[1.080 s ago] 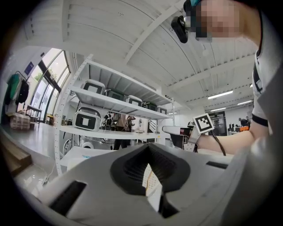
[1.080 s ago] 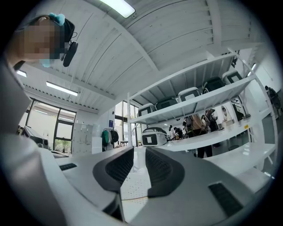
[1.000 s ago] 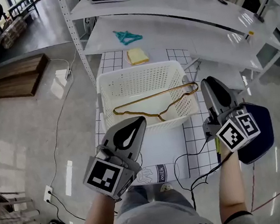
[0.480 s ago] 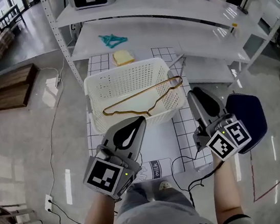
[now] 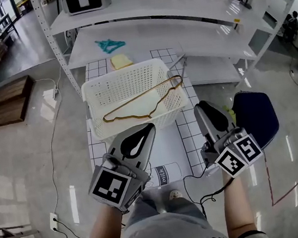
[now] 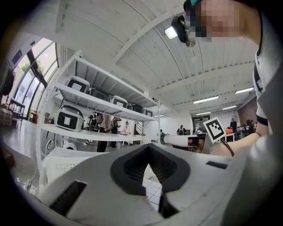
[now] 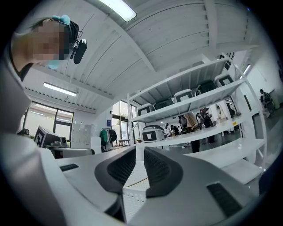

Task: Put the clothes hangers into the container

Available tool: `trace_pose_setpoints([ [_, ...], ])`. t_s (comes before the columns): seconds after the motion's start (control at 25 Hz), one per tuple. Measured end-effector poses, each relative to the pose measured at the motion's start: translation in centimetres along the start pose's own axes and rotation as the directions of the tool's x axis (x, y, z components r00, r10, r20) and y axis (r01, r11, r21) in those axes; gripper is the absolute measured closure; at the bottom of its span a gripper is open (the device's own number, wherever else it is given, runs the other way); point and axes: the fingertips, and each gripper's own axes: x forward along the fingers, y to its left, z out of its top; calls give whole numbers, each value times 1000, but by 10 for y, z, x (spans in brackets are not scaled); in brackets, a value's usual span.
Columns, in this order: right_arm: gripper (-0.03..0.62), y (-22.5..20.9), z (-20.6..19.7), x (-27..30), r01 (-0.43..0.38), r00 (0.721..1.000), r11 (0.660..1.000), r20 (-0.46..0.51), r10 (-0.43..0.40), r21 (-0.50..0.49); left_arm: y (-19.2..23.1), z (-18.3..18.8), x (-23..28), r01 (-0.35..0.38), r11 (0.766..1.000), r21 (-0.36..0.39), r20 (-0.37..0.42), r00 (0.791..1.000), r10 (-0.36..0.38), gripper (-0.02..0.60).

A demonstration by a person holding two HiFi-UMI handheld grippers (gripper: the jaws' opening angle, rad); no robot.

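In the head view, I see a gold hanger (image 5: pixel 140 96) lying slanted in the white basket (image 5: pixel 88 110) just ahead of both claws, while teal hangers (image 5: pixel 108 44) sit on the shelf (image 5: pixel 148 36) behind it, nearer my left claw (image 5: pixel 150 126) than my right claw (image 5: pixel 207 107). The left gripper view shows that claw pressed together with nothing in it. The right gripper view shows that claw a little apart and empty, its jaws having just been closing.
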Motion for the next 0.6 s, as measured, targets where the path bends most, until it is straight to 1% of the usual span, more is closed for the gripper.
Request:
trace_pose_setpoints([
  [0.08,526,2,-3,-7,7,1000,1000,-3,-7,5,-5,0,0,9,1000,3,2,1000,-9,569],
  [0.24,533,6,-8,-20,17,1000,1000,-8,-17,9,-17,-2,1,29,999,-14,-24,999,-29,569],
  [0.44,545,9,-11,-33,26,1000,999,-6,-26,21,-26,4,5,47,999,13,14,999,-47,569],
  [0.6,554,12,-13,-40,30,999,999,-12,-29,24,-33,7,8,61,998,19,17,998,-61,569],
])
